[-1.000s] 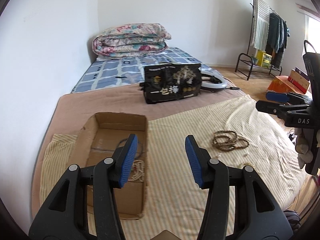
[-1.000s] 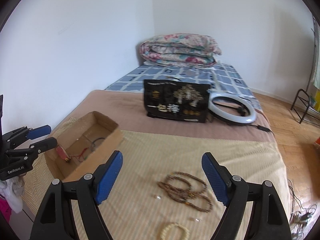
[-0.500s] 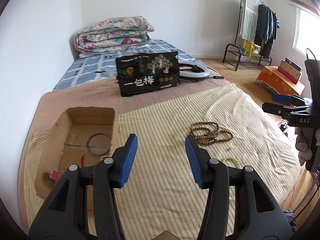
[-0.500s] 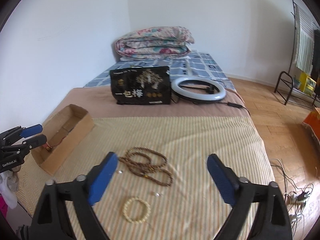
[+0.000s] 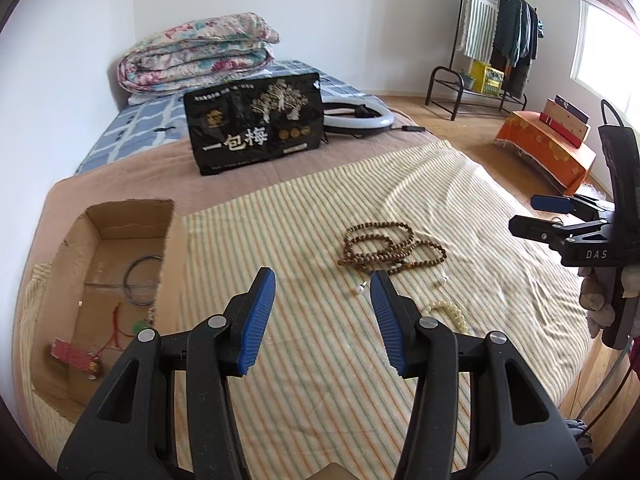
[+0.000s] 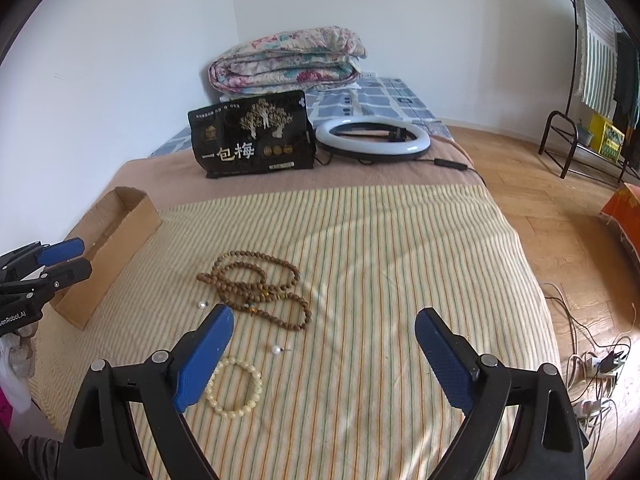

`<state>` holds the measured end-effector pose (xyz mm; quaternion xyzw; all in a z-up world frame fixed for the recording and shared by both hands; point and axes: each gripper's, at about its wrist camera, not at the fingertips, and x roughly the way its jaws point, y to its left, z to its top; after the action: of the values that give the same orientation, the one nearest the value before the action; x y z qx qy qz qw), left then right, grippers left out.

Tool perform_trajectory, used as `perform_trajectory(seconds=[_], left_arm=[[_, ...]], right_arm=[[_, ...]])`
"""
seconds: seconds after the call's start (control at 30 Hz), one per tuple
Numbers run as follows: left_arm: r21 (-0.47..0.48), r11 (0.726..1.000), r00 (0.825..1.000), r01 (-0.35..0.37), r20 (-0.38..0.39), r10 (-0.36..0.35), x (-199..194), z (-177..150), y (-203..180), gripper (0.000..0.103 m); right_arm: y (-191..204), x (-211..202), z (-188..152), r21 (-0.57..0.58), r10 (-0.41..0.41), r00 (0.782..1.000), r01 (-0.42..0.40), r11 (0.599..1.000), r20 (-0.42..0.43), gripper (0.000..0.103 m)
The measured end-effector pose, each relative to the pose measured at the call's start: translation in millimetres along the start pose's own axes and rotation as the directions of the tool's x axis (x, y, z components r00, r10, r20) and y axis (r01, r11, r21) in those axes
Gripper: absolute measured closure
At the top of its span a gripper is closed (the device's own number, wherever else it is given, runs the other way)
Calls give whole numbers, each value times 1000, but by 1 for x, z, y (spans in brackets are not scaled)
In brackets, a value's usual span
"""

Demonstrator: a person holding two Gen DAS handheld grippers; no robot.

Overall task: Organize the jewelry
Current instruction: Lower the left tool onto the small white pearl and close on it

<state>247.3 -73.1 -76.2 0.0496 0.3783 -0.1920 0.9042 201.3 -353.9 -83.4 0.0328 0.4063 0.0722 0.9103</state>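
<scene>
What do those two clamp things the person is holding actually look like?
Both look alike: black plastic frames like big spring clamps, with silver rivets and two fingers tipped by ribbed blue pads. The left gripper reads "GenRobot.AI" in white on its side; the right gripper reads "DAS".

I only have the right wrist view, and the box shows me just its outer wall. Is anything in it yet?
Observer: Yes. In the left wrist view the box holds a dark bangle on its floor.
Operator: Only that?
Observer: No. Nearer the camera lie a green pendant on a red cord and a red tassel piece.
Operator: I see the left gripper edge-on. Is it carrying something?
Observer: No. The left gripper is open, with only the striped sheet showing between its fingers.
</scene>
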Motion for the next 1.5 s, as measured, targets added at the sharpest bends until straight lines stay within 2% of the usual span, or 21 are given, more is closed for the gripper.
perform_trajectory(seconds=[0.43, 0.63, 0.73, 0.83, 0.9, 0.97, 1.17, 1.37, 1.5], left_arm=[[23, 998, 995, 65, -75, -63, 47, -11, -20, 53], [34, 996, 990, 85, -115, -80, 74, -16, -25, 59], [43, 994, 986, 96, -138, -89, 89, -18, -27, 65], [47, 994, 984, 104, -153, -95, 102, -20, -28, 67], [48, 993, 982, 107, -164, -98, 110, -21, -27, 73], [48, 993, 981, 106, -168, -97, 116, -22, -26, 74], [50, 992, 979, 116, -172, -106, 127, -23, -24, 79], [67, 993, 981, 102, -174, -89, 132, -24, -26, 93], [61, 994, 983, 87, -170, -76, 132, -25, -22, 96]], right_arm=[[12, 50, -8, -90, 55, 995, -62, 994, -80, 9], [19, 74, -6, -140, 72, 991, -88, 986, -113, 9], [22, 87, -5, -172, 86, 988, -107, 979, -127, 9], [25, 101, -3, -199, 96, 985, -123, 972, -141, 9], [28, 109, -2, -222, 103, 983, -135, 966, -150, 9], [31, 117, -1, -248, 106, 981, -144, 958, -160, 9], [39, 133, -1, -307, 116, 976, -169, 937, -184, 9], [44, 142, 1, -333, 120, 973, -181, 926, -195, 9], [51, 147, 5, -359, 119, 973, -184, 915, -196, 9]])
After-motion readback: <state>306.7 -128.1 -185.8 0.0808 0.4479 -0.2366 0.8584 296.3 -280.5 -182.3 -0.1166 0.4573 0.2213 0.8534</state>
